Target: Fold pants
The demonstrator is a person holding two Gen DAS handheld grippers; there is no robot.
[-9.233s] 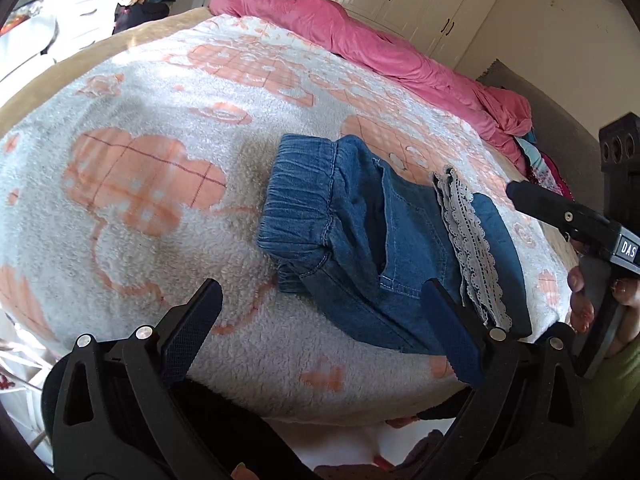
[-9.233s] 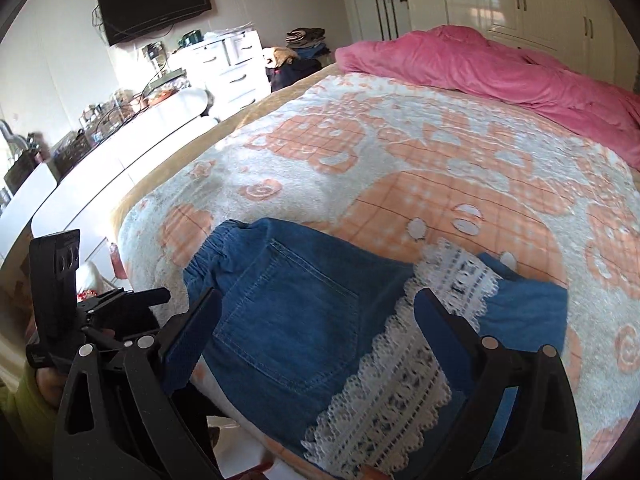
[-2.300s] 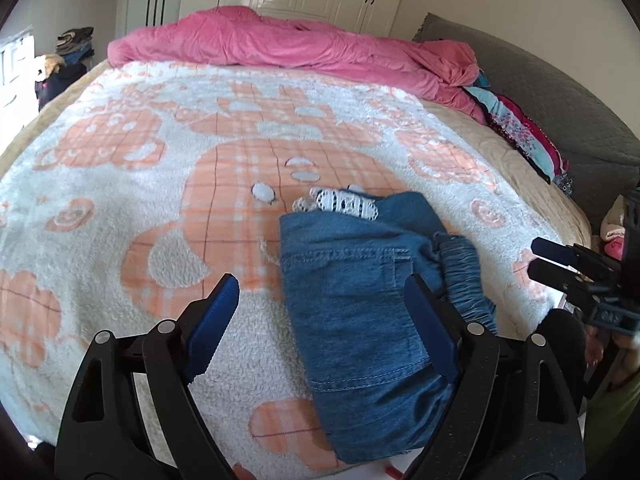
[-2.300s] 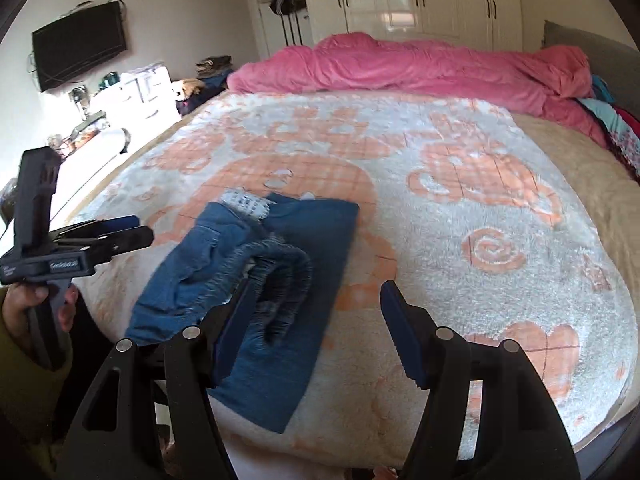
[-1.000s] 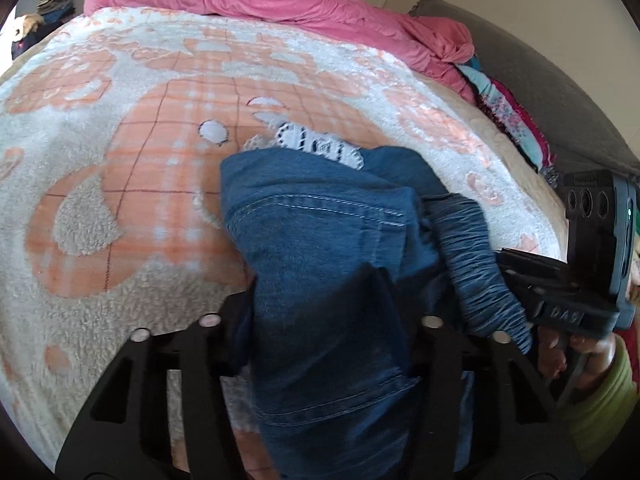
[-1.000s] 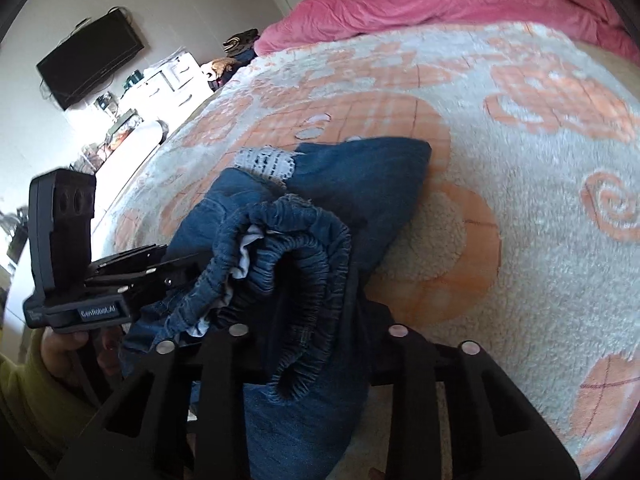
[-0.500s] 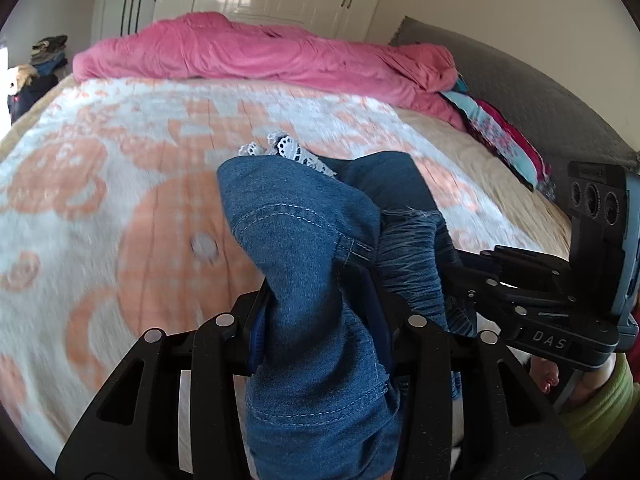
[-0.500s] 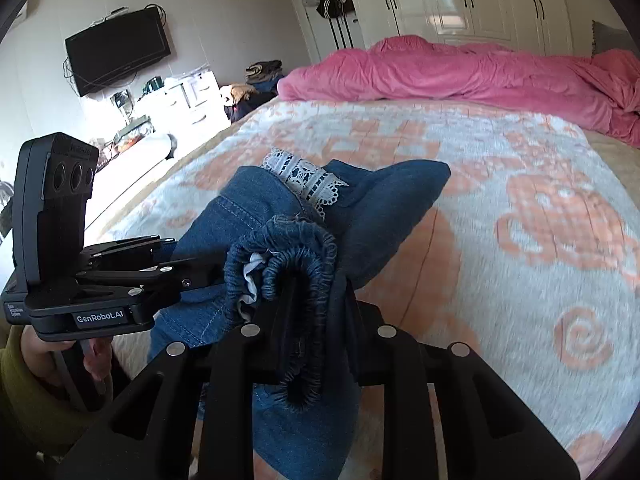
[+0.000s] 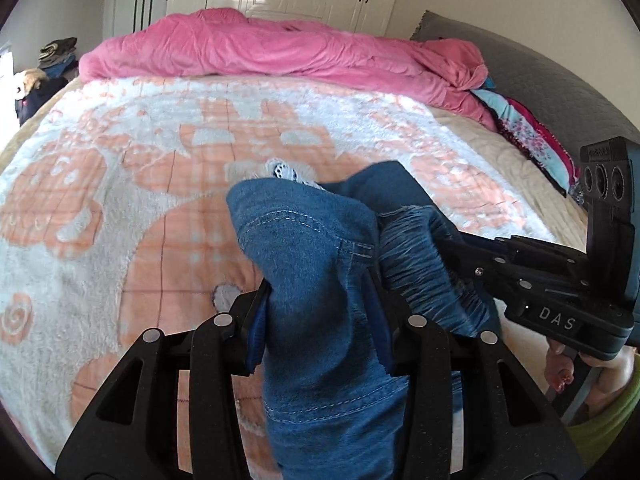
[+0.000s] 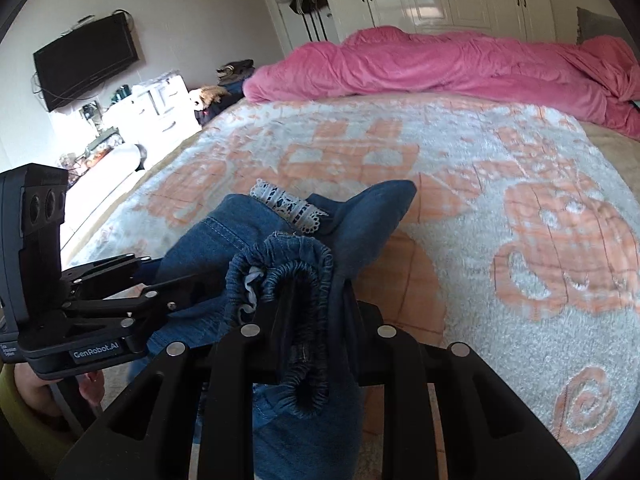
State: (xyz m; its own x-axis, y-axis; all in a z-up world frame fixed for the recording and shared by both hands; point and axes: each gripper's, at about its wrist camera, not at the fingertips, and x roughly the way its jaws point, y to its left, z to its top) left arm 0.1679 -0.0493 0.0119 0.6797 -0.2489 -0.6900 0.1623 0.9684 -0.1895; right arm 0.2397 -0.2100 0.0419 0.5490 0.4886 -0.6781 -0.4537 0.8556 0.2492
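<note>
**Both grippers carry the folded denim off the near edge of the bed**

The pants (image 9: 316, 280) hang bunched between the two tools, lifted clear of the blanket (image 9: 120, 184) near the bed's front edge. The left gripper (image 9: 320, 320) is clenched on a thick fold of plain denim; the cloth fills the gap between its blue pads and spills below them. The right gripper (image 10: 316, 312) is clamped on the gathered elastic waistband (image 10: 296, 276), with the jaws nearly together around the ruffled band. In the left wrist view the right tool enters from the right side and meets the same bundle just beside the left one, so the two grips sit close together on one end of the garment.

The free end, marked by the lace trim (image 10: 288, 204), points away from both claws toward the pink duvet (image 9: 280, 48) at the far edge of the bed. The long axis of the pants therefore runs roughly forward from the grippers. Judging by this, the next move is probably to lay that far end down first and bring the held end over or beside it; both hands are equally near.
</note>
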